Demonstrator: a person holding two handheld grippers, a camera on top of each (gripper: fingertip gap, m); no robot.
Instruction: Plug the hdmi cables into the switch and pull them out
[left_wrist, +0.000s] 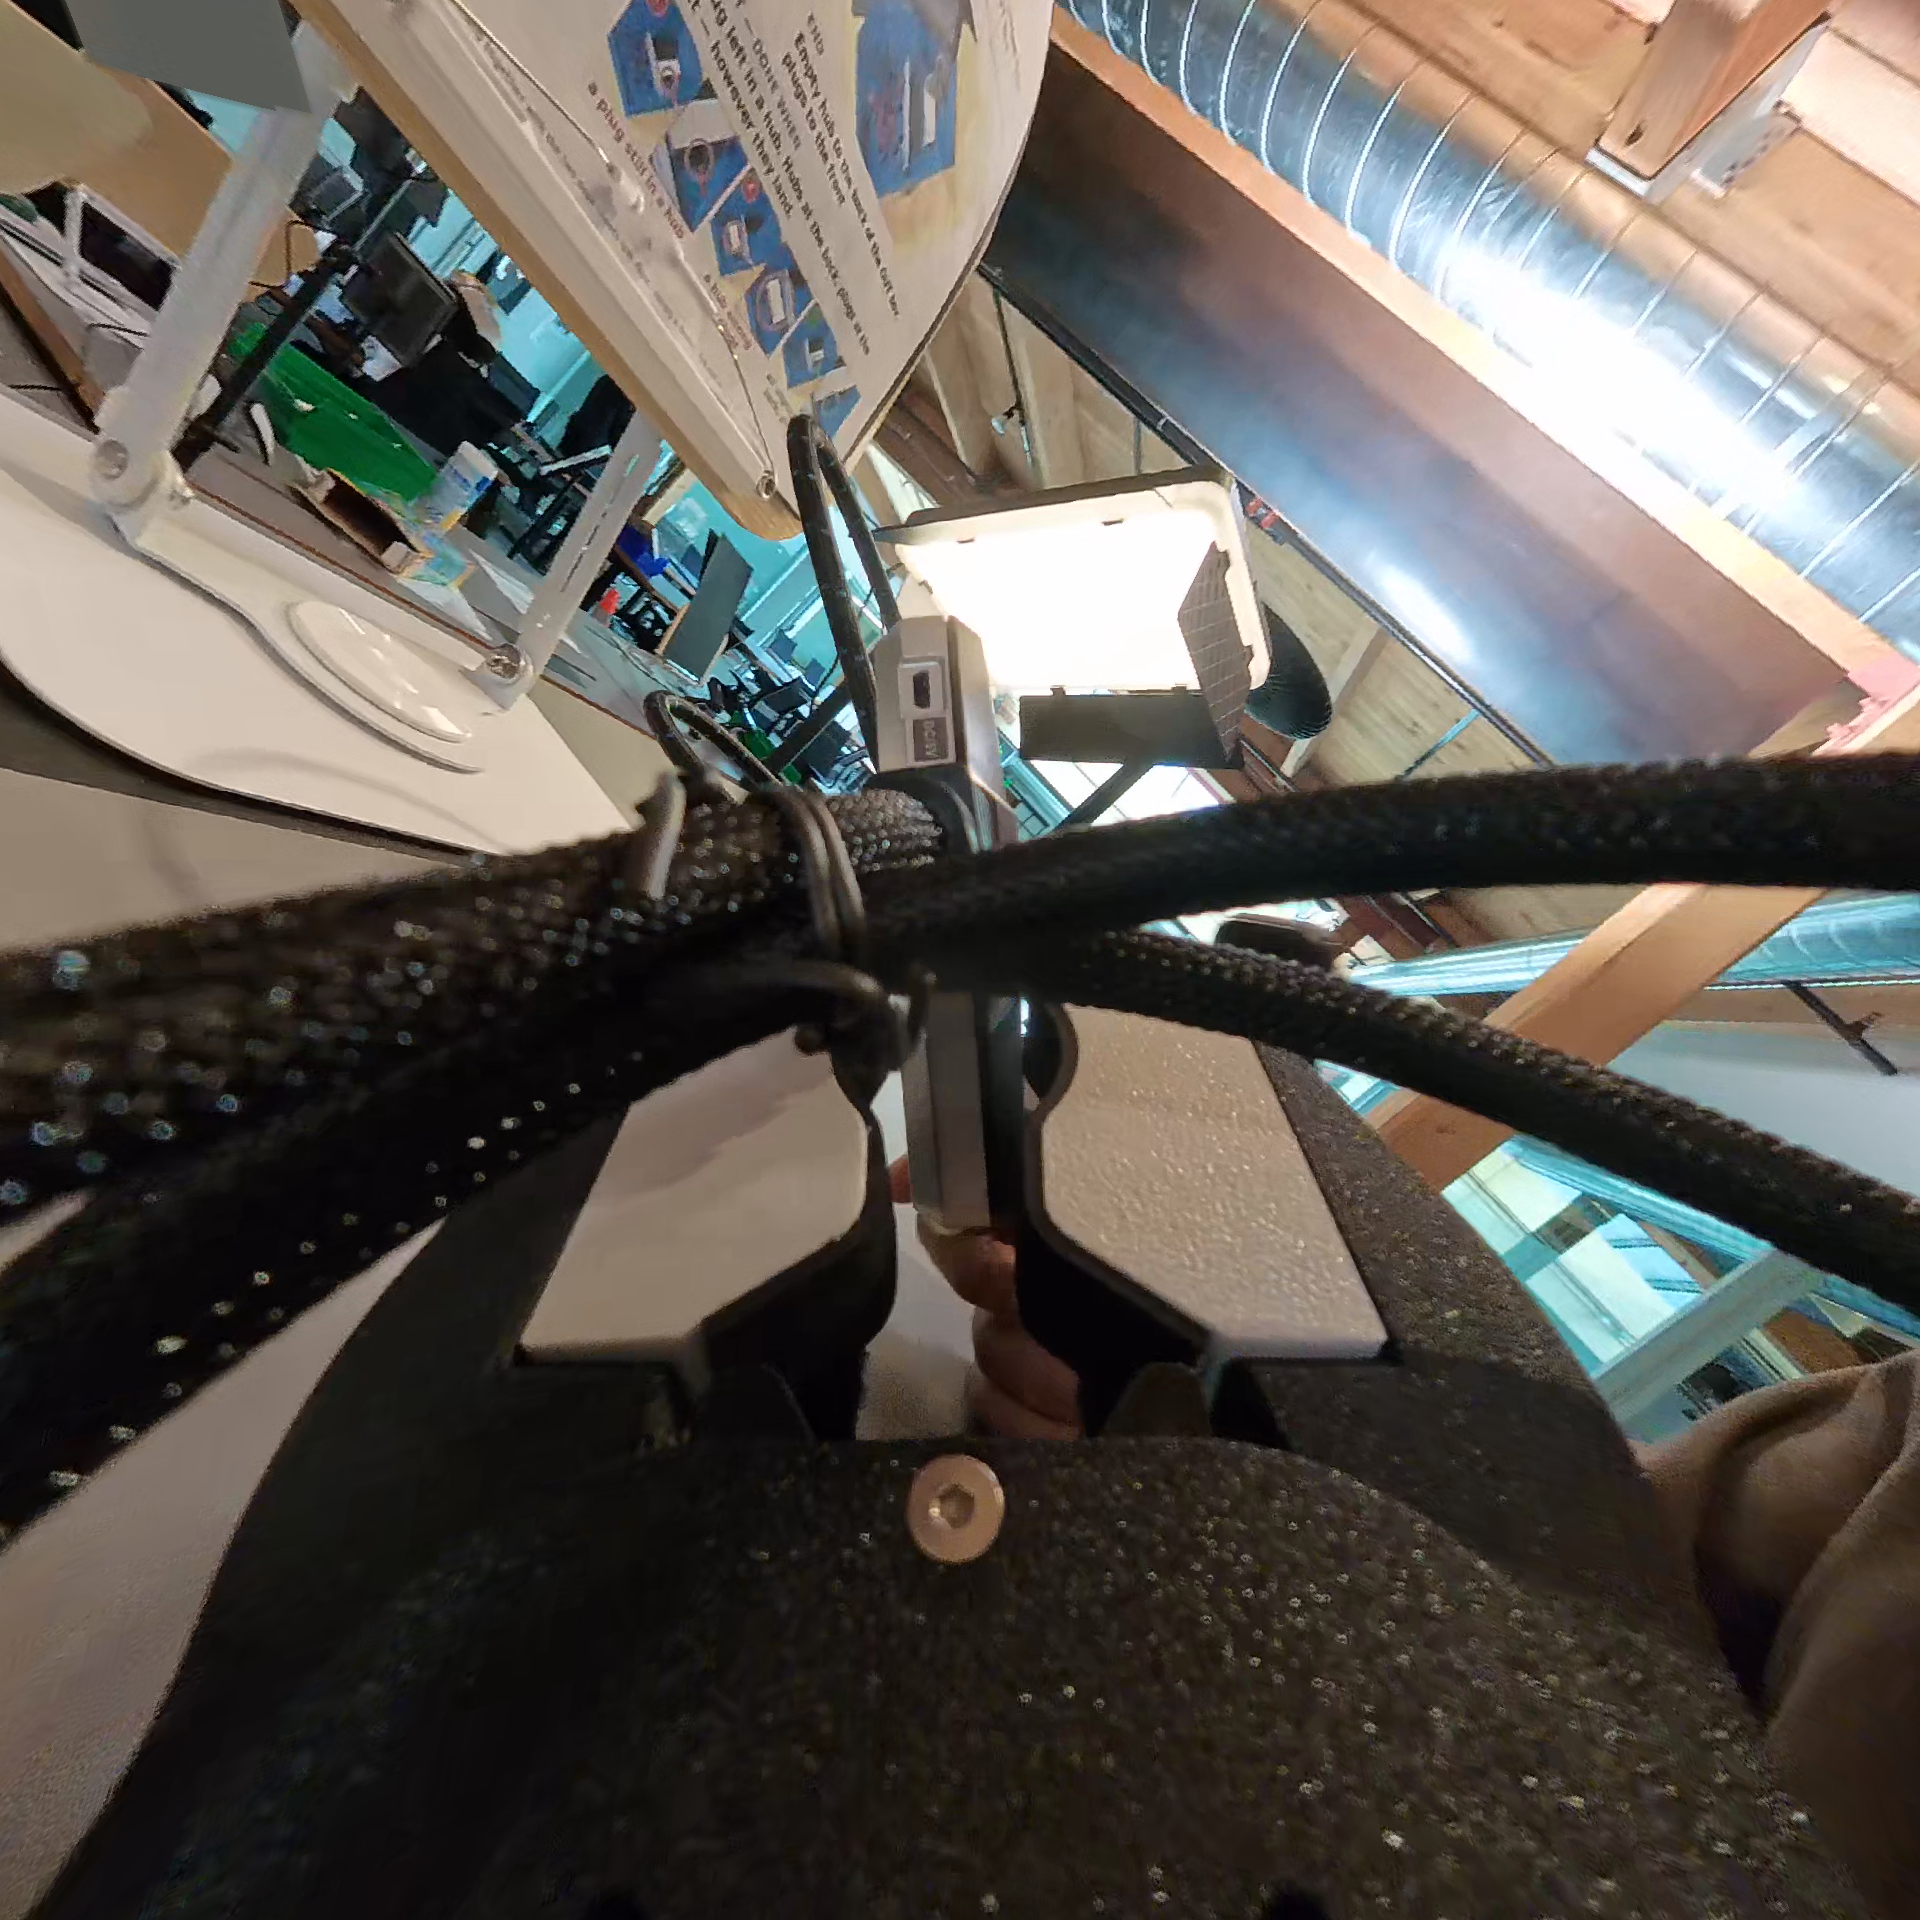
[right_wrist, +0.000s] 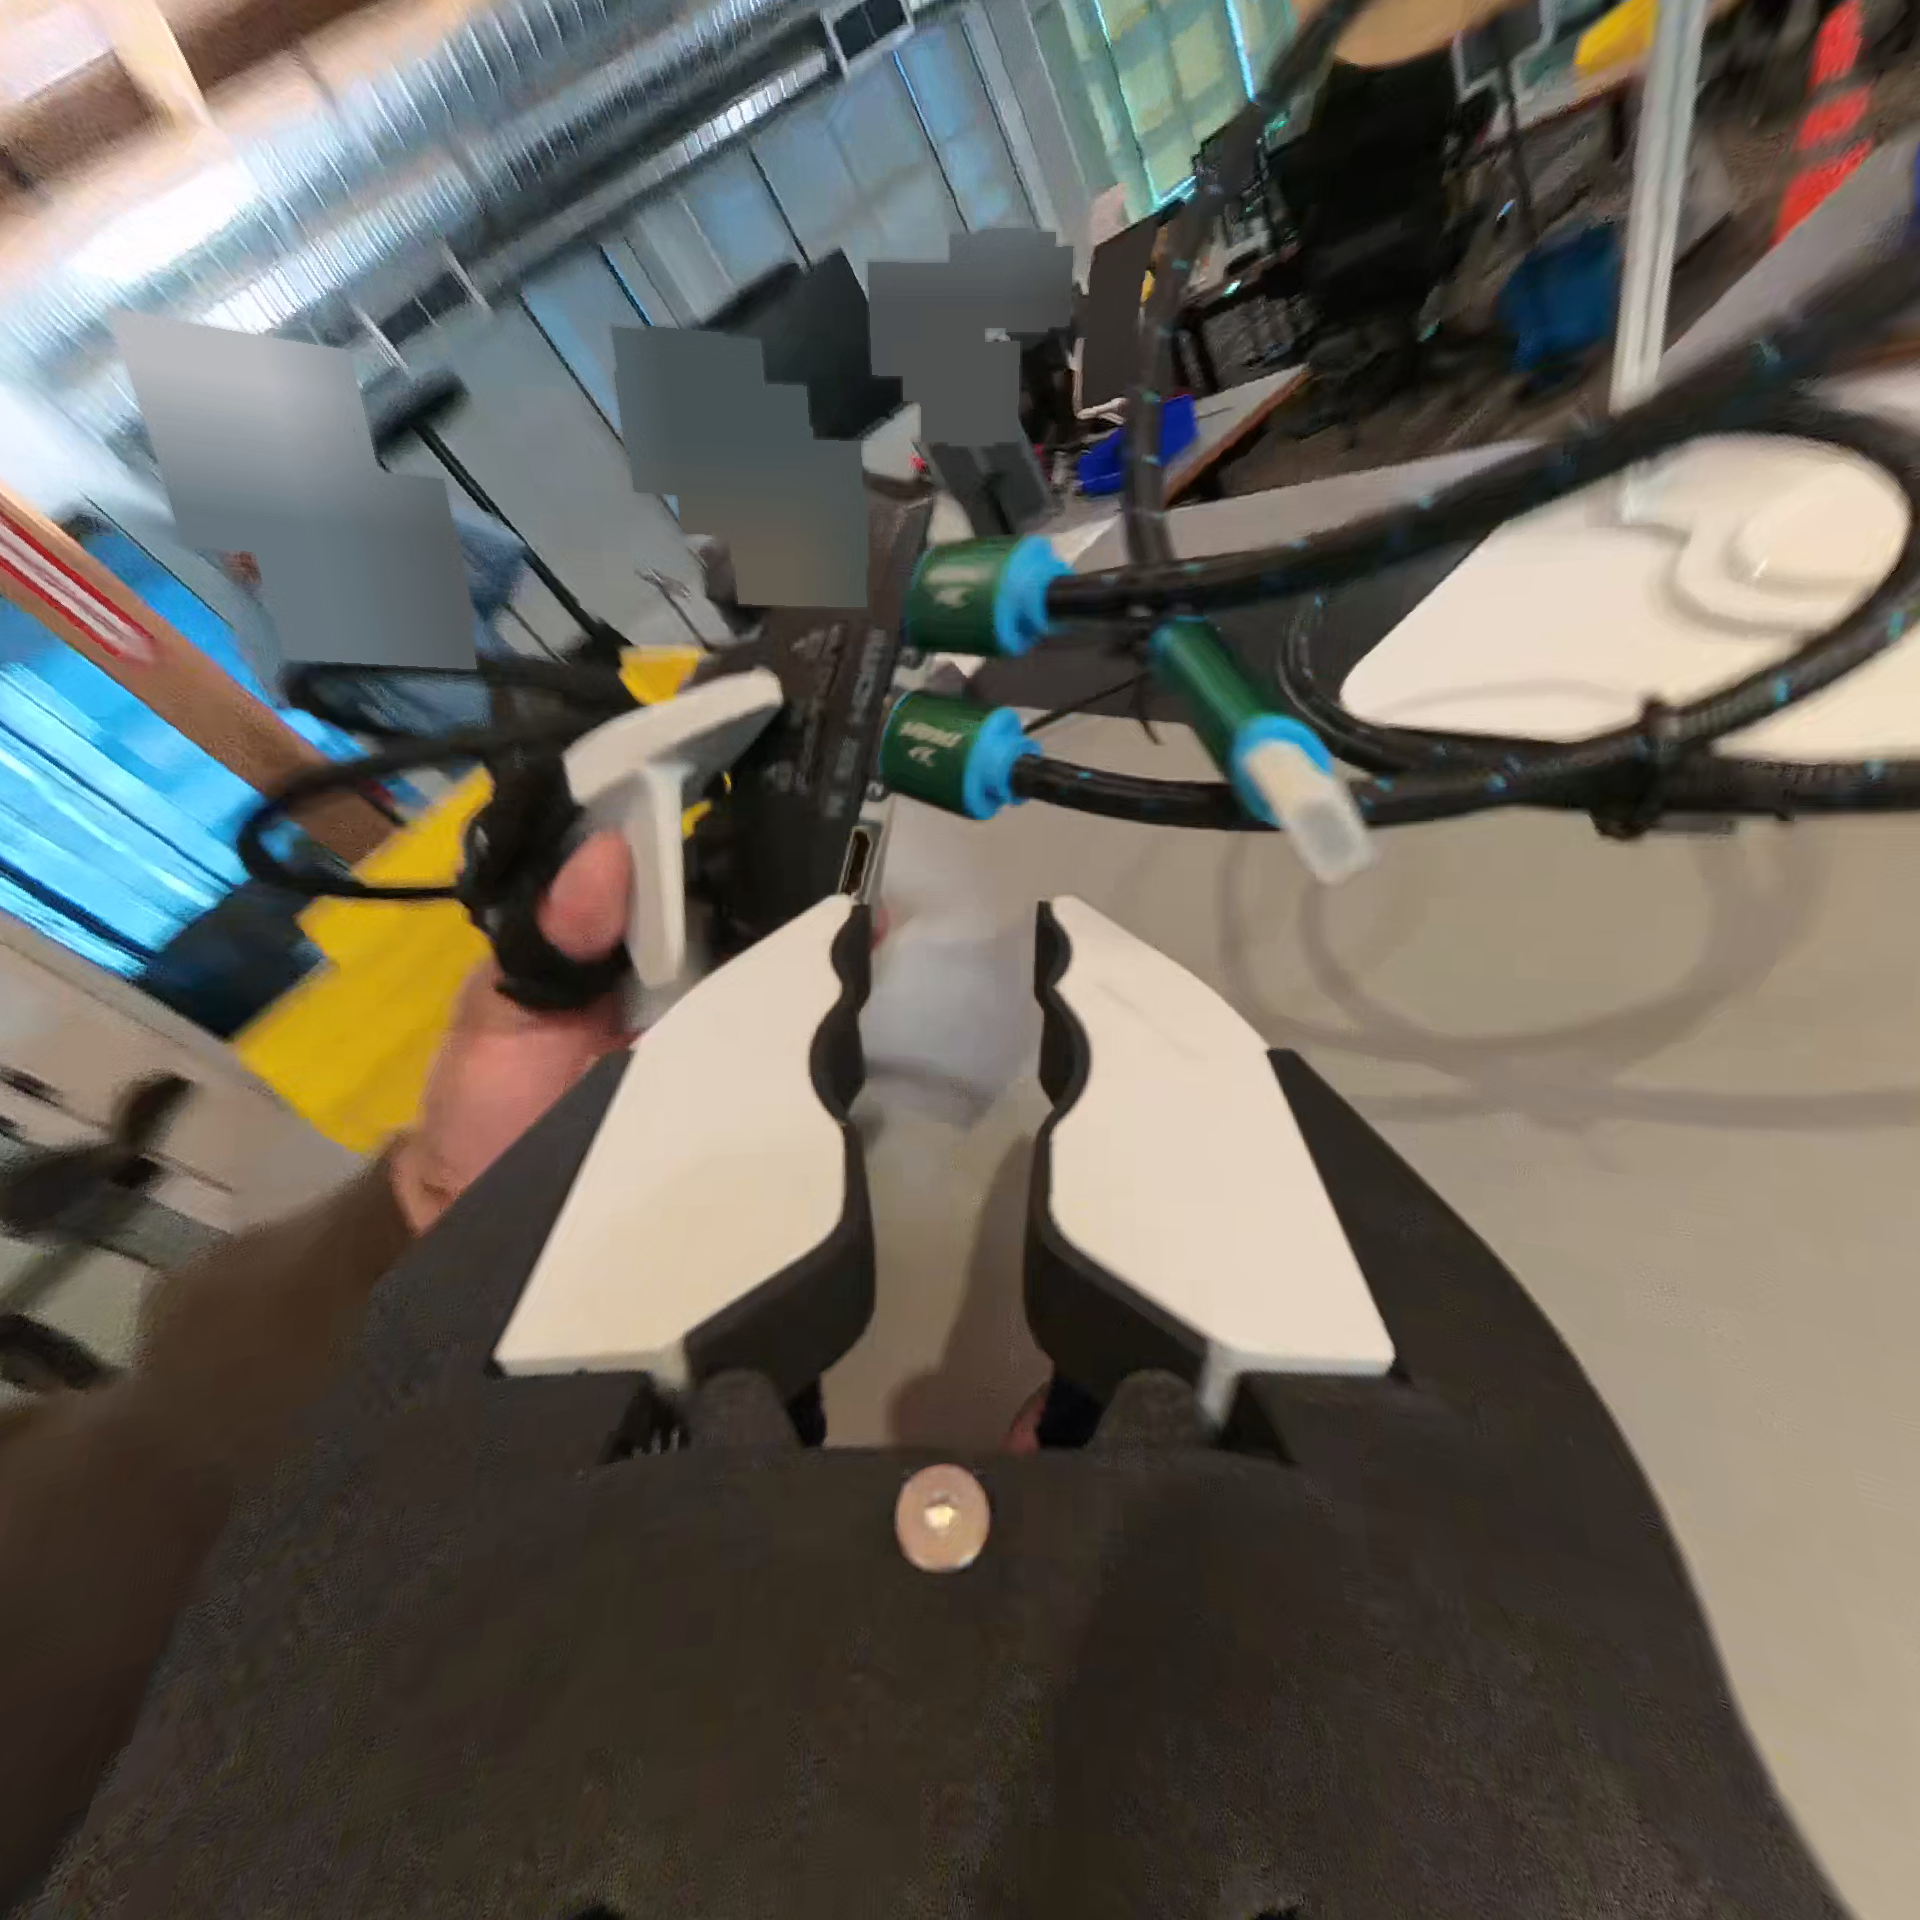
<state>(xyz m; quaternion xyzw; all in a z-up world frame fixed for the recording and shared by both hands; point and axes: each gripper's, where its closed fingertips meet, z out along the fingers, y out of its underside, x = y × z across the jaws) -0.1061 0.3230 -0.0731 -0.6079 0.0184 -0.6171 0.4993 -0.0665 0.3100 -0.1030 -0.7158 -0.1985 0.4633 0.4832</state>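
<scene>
My left gripper (left_wrist: 961, 1039) is shut on a slim grey metal hub (left_wrist: 925, 717), pinched edge-on between its black pads and raised off the table. Black braided cables (left_wrist: 1351, 831), bound with ties, cross in front of the fingertips. In the right wrist view the hub (right_wrist: 821, 707) has two green plugs with blue collars (right_wrist: 956, 597) (right_wrist: 940, 753) seated in it, with an empty port (right_wrist: 860, 857) below them. A third green plug (right_wrist: 1257, 748) hangs loose to the right on its cable. My right gripper (right_wrist: 945, 914) is open and empty just below the empty port.
A white mat with a round disc (left_wrist: 384, 675) lies on the grey table (right_wrist: 1455, 1143). A printed sheet on a white stand (left_wrist: 727, 208) rises behind it. A lit lamp panel (left_wrist: 1081, 592) and ceiling ducts are overhead. A person's hand (right_wrist: 582, 894) grips the left gripper. Across from one pair of fingers to the other is roughly 6 centimeters.
</scene>
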